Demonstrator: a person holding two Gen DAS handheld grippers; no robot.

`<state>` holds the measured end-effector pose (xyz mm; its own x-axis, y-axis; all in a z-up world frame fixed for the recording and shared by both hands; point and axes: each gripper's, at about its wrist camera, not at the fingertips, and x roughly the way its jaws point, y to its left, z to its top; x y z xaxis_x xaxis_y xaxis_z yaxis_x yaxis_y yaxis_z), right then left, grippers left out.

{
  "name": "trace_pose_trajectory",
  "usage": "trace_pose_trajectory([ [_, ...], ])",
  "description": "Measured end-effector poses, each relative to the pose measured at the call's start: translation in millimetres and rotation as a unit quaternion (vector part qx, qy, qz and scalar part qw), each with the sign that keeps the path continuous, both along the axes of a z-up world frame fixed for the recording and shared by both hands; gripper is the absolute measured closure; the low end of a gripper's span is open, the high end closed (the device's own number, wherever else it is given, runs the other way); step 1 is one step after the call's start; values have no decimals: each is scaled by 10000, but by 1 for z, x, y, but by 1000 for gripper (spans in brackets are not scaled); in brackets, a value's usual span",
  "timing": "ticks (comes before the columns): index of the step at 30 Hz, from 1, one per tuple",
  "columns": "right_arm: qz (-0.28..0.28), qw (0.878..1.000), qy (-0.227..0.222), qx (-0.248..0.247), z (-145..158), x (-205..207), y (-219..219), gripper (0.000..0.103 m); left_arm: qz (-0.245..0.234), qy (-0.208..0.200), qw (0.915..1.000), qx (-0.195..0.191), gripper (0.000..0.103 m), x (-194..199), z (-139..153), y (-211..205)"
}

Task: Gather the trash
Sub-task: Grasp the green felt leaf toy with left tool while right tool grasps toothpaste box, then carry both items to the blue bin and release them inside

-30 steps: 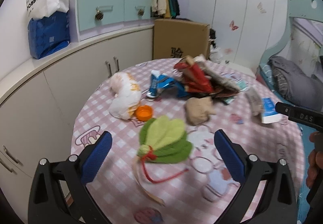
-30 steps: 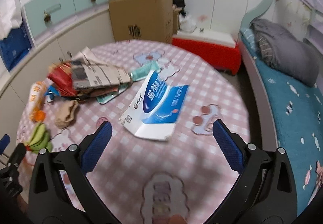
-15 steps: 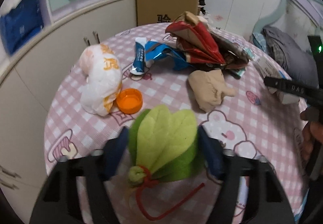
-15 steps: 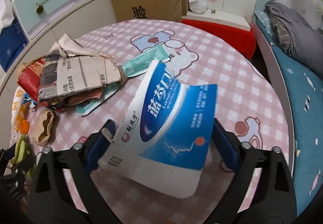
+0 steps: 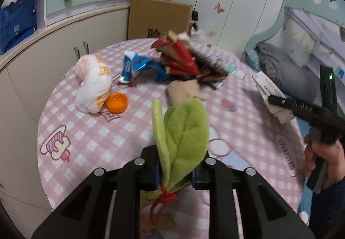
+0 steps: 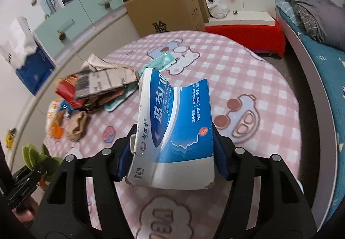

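Left to right on the pink checked table [image 5: 90,140]: white/orange plastic bag [image 5: 93,84] far left, orange cap [image 5: 116,102] touching it on its near-right side, blue wrapper [image 5: 138,66] farther back, then red packet + newspaper pile [image 5: 183,60] w/ a crumpled tan paper [image 5: 183,91] just near of it.

Left tool [image 5: 174,174] is clamped on the green felt leaf bundle [image 5: 183,129], pinched low, just above the red cord knot; leaves stand up, lifted off the table. Cord tail + a tan tag hang below.

Right tool [image 6: 172,152] is closed on the blue/white carton [image 6: 176,122], squeezed at its lower sides, held up off the table. Carton is already dented and torn at the corners.

Risks, my read:
- felt is soft, grip sits near the knot → bundle could slide out if swung fast.
- dangling cord could snag the table edge.
- crushed carton may buckle more, then twist out of the pads.
- both tools loaded, no bin visible → carry may be long; the two could bump each other when crossing.
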<state>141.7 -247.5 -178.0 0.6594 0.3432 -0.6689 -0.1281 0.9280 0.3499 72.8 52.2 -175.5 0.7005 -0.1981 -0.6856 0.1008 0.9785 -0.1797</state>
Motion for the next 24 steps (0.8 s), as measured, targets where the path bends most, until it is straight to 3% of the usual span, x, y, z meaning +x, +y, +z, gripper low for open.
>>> trace_pose_trajectory([
  [8, -163, 9975, -359, 590, 22, -30, -44, 41, -365, -438, 9973, -461, 83, -4, 31, -52],
  [14, -683, 9906, -655, 984, 36, -65, -120, 41, -1188, -645, 9881, -731, 83, -2, 52, -142],
  [19, -1505, 9819, -562, 1006, 19, -107, -201, 40, -2227, -551, 9694, -872, 83, -6, 49, -249],
  [21, -1949, 9744, -293, 1078, -6, -127, -242, 40, -2590, -373, 9613, -863, 83, -7, 36, -289],
  [24, -2442, 9624, 218, 1166, -53, -148, -285, 39, -3159, 203, 9451, -814, 83, -8, -2, -361],
])
